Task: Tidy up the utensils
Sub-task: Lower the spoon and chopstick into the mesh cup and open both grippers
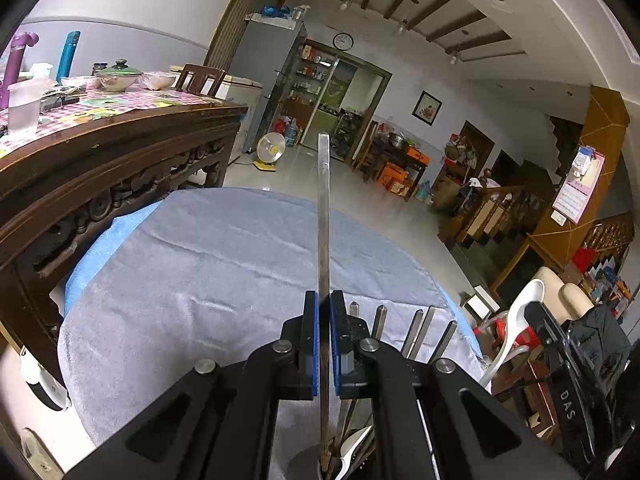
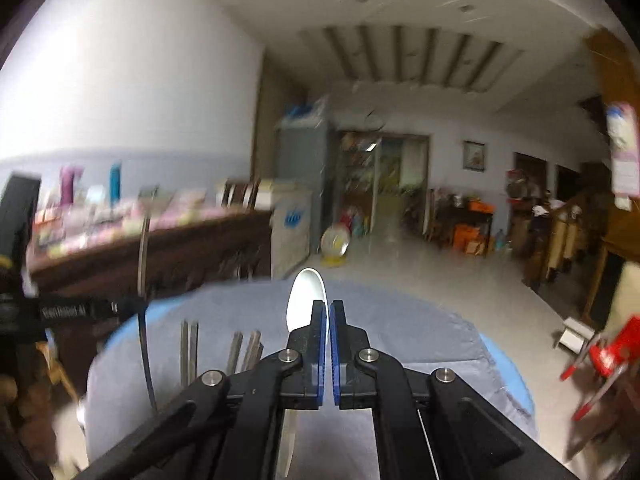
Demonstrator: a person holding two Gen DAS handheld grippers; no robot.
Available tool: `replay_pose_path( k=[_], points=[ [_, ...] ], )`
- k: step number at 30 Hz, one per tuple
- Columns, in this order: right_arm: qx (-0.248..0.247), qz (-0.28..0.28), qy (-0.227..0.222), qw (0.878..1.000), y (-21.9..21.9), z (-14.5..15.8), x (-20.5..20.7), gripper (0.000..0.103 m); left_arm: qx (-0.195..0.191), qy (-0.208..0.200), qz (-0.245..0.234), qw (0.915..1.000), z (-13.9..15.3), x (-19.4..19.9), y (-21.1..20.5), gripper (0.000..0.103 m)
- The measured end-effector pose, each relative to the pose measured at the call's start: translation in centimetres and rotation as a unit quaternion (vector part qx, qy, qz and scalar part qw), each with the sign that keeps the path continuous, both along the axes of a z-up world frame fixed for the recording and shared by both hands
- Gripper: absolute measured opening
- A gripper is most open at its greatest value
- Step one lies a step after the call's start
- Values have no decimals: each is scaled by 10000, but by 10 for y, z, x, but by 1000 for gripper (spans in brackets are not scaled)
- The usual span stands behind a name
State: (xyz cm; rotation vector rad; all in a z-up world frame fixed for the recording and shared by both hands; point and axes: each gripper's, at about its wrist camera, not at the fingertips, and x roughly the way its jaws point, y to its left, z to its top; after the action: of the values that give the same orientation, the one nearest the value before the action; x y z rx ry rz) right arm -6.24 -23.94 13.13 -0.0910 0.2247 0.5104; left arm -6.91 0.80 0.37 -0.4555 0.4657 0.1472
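My left gripper (image 1: 324, 312) is shut on a long flat metal utensil (image 1: 324, 216) seen edge-on; its handle points up and its lower end reaches a holder (image 1: 320, 464) at the bottom edge that holds other utensils. Several metal chopsticks (image 1: 416, 330) stand just right of it. My right gripper (image 2: 329, 314) is shut on a white spoon (image 2: 306, 300) whose bowl sticks up past the fingers. The right wrist view is blurred; it shows the left gripper (image 2: 132, 306) with the metal utensil (image 2: 142, 264) at the left, and the chopsticks (image 2: 216, 350). The right gripper with the white spoon (image 1: 516, 328) also shows in the left wrist view.
A grey cloth (image 1: 200, 280) over a blue one covers the round table below. A carved dark wooden table (image 1: 120, 148) with bowls, bottles and a plastic cup stands to the left. Red stool (image 2: 608, 356) at the right. The open tiled floor lies beyond.
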Motion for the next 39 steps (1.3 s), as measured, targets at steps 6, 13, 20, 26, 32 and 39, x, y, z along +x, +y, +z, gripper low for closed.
replay_pose_path(
  k=[6,13,20,26,32,39],
  points=[
    [464,123,512,9975,7,-21,-3,3,18,-20,-12,10000,0,-2,-4,5],
    [591,258,664,9957,11,-33,-10,3,22,12,-41,10000,-4,2,-2,5],
    [396,277,811,9955,11,-48,-10,3,65,72,-101,9999,-14,2,-7,5],
    [259,336,991,9942,16,-60,-11,3,127,203,-235,9994,-24,1,-17,5],
    [124,411,1116,9928,25,-69,-13,3,174,330,-314,9988,-31,-1,-24,5],
    [81,474,1289,9905,24,-77,-16,3,213,460,-401,9979,-37,-8,-32,5]
  ],
)
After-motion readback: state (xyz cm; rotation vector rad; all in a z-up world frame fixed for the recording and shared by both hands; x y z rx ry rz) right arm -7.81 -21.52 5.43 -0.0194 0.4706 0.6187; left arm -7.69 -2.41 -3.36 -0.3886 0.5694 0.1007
